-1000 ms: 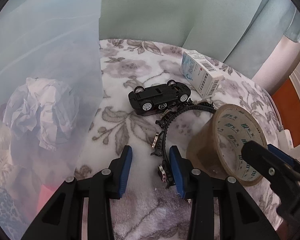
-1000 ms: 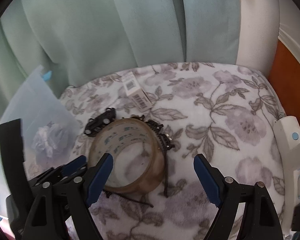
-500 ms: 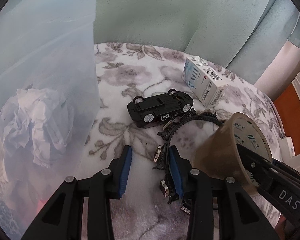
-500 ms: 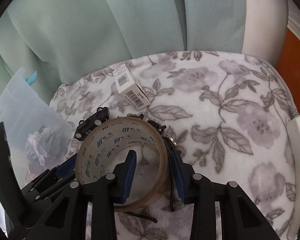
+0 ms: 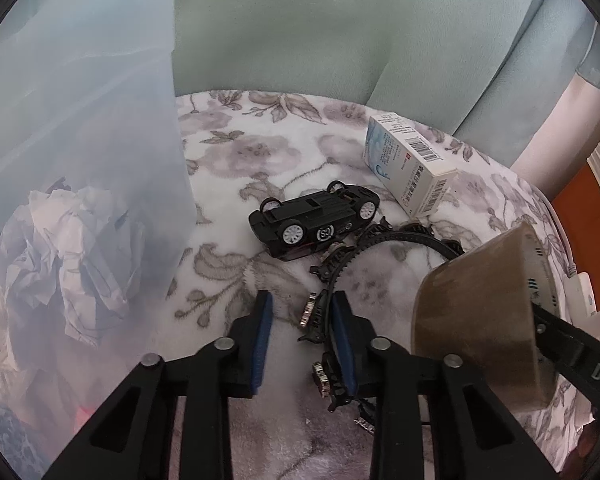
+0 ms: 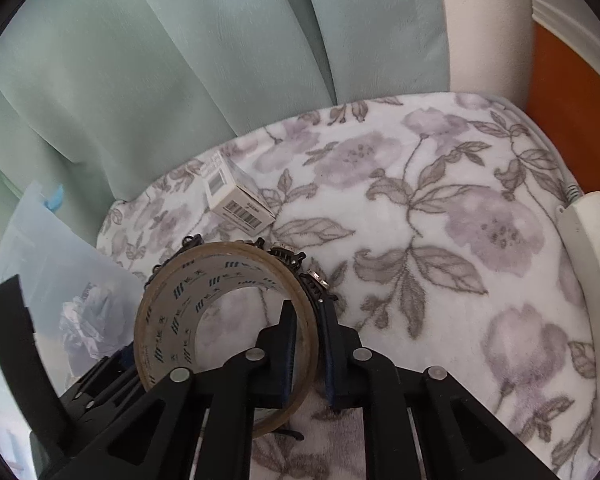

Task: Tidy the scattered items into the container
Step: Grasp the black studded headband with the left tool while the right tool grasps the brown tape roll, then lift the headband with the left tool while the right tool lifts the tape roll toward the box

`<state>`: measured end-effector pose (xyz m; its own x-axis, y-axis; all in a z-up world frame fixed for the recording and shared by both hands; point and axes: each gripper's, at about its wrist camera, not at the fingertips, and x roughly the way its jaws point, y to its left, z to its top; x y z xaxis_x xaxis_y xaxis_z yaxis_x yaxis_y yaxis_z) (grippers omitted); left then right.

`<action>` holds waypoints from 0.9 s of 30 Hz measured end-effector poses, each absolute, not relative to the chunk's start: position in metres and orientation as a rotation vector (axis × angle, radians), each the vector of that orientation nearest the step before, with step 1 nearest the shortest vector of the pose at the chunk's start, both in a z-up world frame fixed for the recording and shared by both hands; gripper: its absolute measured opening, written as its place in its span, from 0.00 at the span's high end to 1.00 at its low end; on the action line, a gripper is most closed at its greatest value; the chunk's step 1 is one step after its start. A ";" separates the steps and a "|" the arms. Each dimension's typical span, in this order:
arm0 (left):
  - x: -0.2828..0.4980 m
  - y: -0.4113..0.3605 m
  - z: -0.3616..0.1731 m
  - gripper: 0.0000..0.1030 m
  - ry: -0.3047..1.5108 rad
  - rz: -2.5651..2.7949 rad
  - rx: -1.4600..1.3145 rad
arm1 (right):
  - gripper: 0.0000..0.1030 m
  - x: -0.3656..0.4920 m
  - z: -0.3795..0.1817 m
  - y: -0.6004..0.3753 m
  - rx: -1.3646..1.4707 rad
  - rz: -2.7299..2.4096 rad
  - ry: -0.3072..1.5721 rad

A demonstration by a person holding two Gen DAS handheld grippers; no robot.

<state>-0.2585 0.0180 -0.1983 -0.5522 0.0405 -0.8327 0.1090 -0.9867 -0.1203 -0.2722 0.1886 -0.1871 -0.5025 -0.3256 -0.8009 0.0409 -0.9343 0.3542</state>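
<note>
Floral blanket (image 6: 440,208); right jaws pinching tape roll (image 6: 220,320), left jaws closing beside headband (image 5: 380,240).

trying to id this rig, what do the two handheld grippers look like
Both the left gripper and the right gripper are matte black plastic, with angular cut-out frames, round silver pins at the joints, and flat ribbed blue pads inside the fingers. White letters "DAS" mark the right gripper's side. No cables or sleeves show.

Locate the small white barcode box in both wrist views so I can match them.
Left wrist: the white barcode box lies upper right, beyond the toy car.
Right wrist: the box lies upper left of centre, near the curtain.
Shared landmark: the tape roll, nearer than the box in both.
</note>
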 end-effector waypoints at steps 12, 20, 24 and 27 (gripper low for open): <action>-0.240 0.022 -0.197 0.86 0.310 -2.697 1.489 | 0.87 -0.237 -0.162 0.220 1.405 -2.559 -0.537; -0.216 0.020 -0.192 0.86 0.333 -2.673 1.533 | 0.87 -0.203 -0.150 0.239 1.414 -2.579 -0.593; -0.203 0.018 -0.188 0.86 0.343 -2.659 1.562 | 0.87 -0.185 -0.143 0.243 1.409 -2.585 -0.610; -0.192 0.016 -0.185 0.86 0.337 -2.646 1.588 | 0.87 -0.171 -0.139 0.246 1.403 -2.587 -0.619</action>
